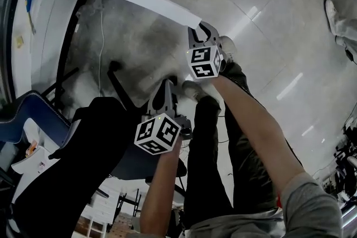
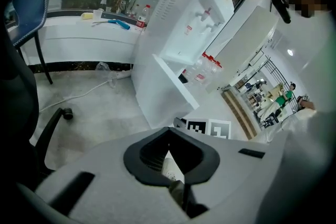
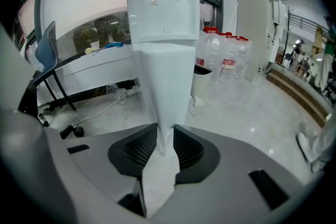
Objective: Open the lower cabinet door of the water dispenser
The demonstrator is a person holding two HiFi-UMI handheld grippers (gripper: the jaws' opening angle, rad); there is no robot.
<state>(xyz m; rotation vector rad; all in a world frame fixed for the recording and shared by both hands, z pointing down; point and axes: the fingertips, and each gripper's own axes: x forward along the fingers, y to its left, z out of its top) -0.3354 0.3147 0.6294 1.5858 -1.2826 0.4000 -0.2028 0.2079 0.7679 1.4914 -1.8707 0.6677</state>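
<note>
Clamps right gripper on the edge of the lower cabinet door, already swung wide from the water dispenser (task nearly done); left gripper closed, holding nothing.

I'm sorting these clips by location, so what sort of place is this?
Probably an office or workshop break corner: a white water dispenser, spare water bottles standing beside it, and a blue chair nearby.

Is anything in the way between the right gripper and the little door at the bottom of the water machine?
Nothing visible is. The right hand-held gripper already has the edge of the cabinet door between its jaws, and there is only bare floor beside it.
</note>
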